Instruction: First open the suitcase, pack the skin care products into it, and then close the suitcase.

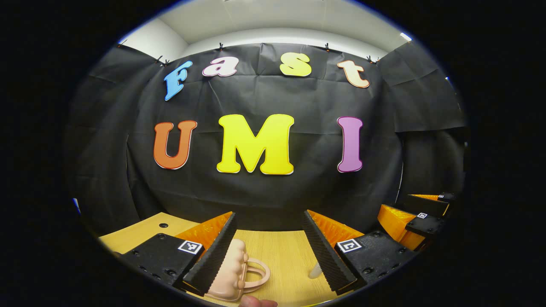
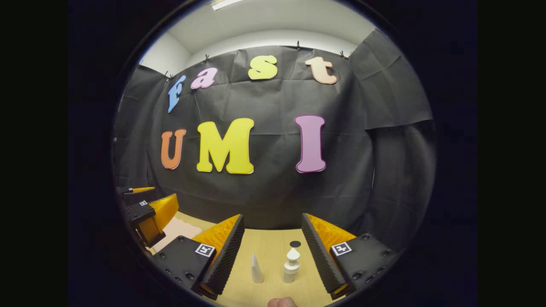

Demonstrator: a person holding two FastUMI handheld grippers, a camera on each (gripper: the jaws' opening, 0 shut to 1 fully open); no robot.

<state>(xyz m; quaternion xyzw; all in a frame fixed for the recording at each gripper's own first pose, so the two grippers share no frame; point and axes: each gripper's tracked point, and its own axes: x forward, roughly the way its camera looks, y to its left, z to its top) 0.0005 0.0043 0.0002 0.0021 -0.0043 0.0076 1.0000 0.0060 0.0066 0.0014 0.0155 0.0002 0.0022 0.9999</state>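
Suitcase [image 1: 232, 273] closed, untouched on table [image 1: 281, 251]. Left gripper [image 1: 266, 251], right gripper [image 2: 273, 251]: fingers spread, empty. Risk: upright bottle [image 2: 291, 266], tube [image 2: 257, 269] topple if clipped.

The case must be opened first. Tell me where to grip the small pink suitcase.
Grip the looped handle of the pink suitcase, probably coming from the side it juts toward. It sticks out clear of the bumpy shell, between the open left gripper fingers.

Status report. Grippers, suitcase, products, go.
Left gripper open, right gripper open, both holding nothing. Pink suitcase shut on the table. Pump bottle and cone-shaped tube standing unpacked. Nothing in the way.
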